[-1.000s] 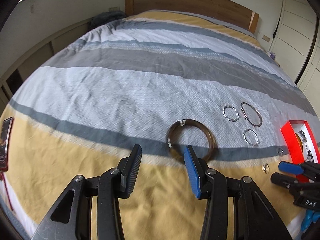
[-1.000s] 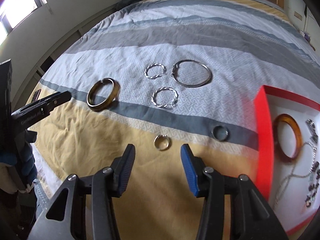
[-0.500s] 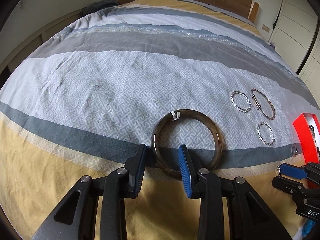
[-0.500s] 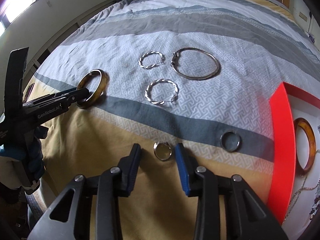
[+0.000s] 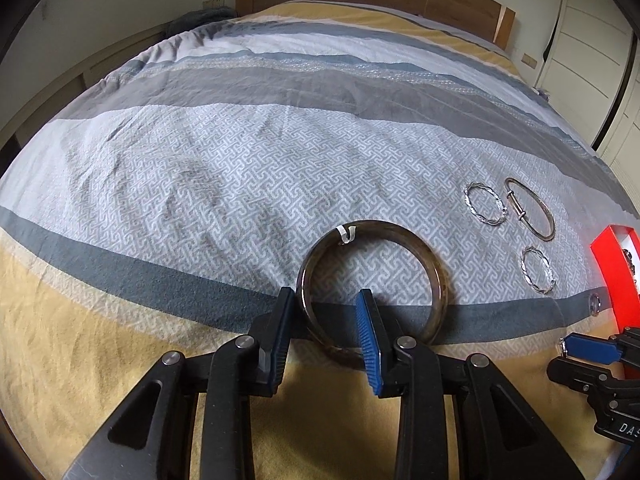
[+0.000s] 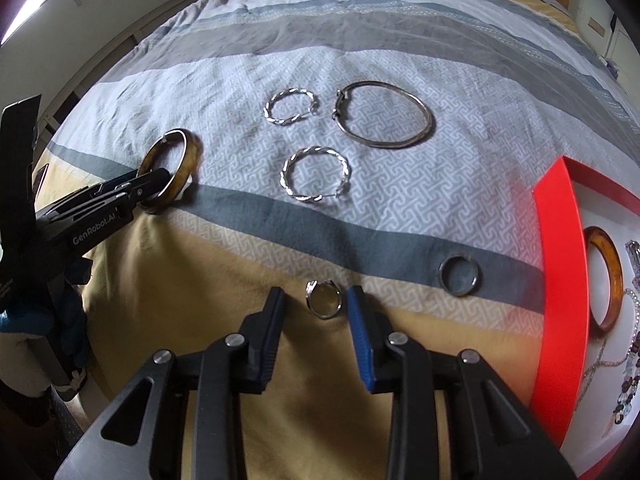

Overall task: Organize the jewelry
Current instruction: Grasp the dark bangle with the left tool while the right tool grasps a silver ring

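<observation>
1. Left wrist view: left gripper (image 5: 325, 300) pitched steeply down over the bedcover (image 5: 240, 168), tips at the near-left arc of the brown bangle (image 5: 436, 276).
2. Jaws part-open and straddle that arc: black finger outside the hoop, blue finger inside. Rim sits between the pads w/ a clear gap, so no grip.
3. Bangle lies flat on the grey stripe, hole facing up. White tag (image 5: 347, 234) is on the far arc, opp. the tips.
4. Right gripper (image 6: 315, 293) also angled steeply down, low over the yellow band.
5. Its jaws are part-open, one each side of the small ring (image 6: 322, 315). Ring is closer to the blue pad; can't tell if it touches, and nothing is clamped.
6. Ring lies flat, hole up, its split end pointing away from the camera.
7. Dark ring (image 6: 443, 276) lies to the right on the grey stripe, near but apart.
8. Beyond: two twisted hoops (image 6: 267, 110) (image 6: 308, 199) and a thin bangle (image 6: 430, 120), all flat and well apart from both grippers.
9. Red box (image 6: 560, 248) at far right holds an amber bangle (image 6: 614, 268) plus beads; its wall is just past the dark ring.
10. Open cloth lies all around the ring. Bed edge drops off at left, beside the left gripper.
</observation>
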`<act>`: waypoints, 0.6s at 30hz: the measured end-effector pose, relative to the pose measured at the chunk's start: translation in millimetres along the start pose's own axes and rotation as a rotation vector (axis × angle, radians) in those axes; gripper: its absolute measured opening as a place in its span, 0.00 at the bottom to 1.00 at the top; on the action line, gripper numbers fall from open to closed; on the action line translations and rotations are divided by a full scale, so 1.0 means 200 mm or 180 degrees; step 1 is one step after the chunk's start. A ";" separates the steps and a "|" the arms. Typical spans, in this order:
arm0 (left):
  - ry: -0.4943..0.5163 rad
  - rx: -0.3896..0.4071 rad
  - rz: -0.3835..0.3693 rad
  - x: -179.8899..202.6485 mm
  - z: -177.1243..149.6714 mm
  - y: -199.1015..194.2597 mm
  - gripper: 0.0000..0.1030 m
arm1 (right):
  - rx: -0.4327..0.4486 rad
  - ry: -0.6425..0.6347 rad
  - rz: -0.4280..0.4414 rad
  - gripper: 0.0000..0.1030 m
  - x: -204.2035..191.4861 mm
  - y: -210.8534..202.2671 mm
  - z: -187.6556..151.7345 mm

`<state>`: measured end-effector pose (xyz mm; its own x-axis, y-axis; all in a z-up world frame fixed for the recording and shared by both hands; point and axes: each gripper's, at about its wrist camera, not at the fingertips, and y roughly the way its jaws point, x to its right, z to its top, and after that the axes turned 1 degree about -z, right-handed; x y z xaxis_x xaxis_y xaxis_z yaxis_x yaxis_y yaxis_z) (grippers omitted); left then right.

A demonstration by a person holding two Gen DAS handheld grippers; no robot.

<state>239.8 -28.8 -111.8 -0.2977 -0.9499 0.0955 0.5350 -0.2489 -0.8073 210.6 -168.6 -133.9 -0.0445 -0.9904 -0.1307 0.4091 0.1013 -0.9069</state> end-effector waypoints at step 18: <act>0.0064 0.0084 -0.0064 0.02 0.00 0.01 0.12 | -0.0053 -0.0037 -0.0131 0.16 -0.07 0.02 0.01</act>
<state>240.0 -34.2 -113.7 -0.3241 -0.9408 0.0996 0.5495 -0.2729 -0.7897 214.5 -154.4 -135.2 -0.0503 -0.9948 -0.0885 0.3917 0.0619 -0.9180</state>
